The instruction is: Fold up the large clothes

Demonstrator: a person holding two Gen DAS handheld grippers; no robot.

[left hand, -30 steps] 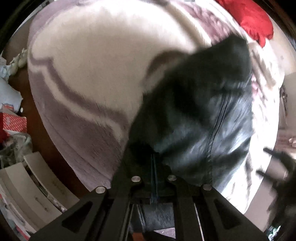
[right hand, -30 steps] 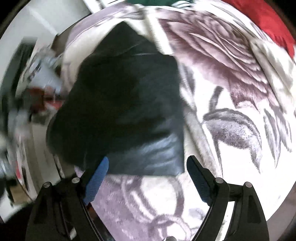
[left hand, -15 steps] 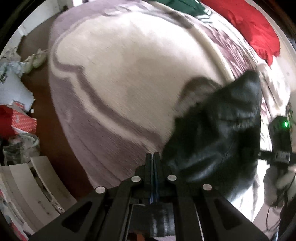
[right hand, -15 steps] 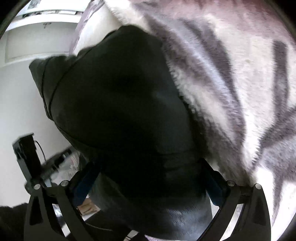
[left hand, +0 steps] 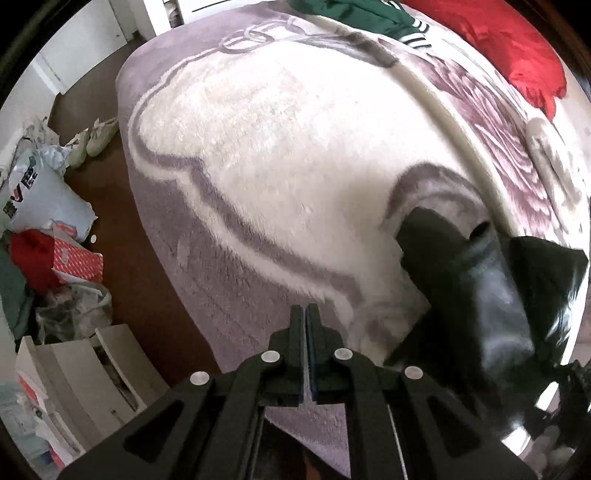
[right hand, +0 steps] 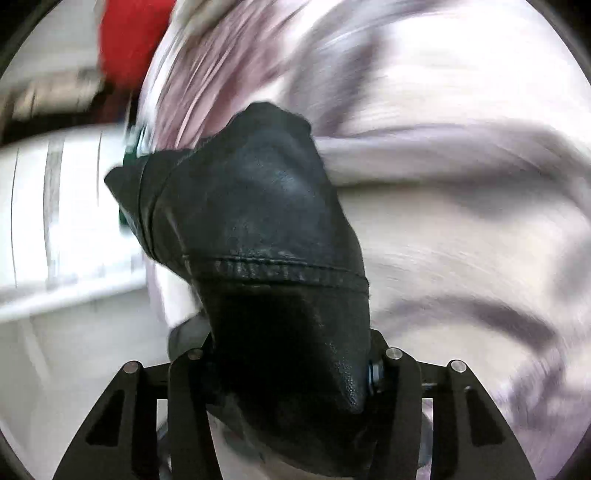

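A black leather garment (right hand: 258, 206) fills the middle of the right wrist view, bunched up between the jaws of my right gripper (right hand: 288, 350). The jaws are closing on it and the leather hides the pads. The garment looks sharp while the bed behind it is smeared. In the left wrist view the same garment (left hand: 480, 295) hangs at the right, over the edge of the fluffy white and mauve blanket (left hand: 277, 147). My left gripper (left hand: 305, 308) points down at the blanket's edge, shut, with nothing in it, well left of the garment.
A red cloth (left hand: 517, 55) and a green garment (left hand: 351, 14) lie at the far side of the bed. On the brown floor at the left are shoes (left hand: 96, 136), bags and boxes (left hand: 44, 229) and a white drawer unit (left hand: 74, 369).
The black garment has slid from right in front of my left gripper to its right. My right gripper came down over it, rolled, and its jaws have narrowed around the leather.
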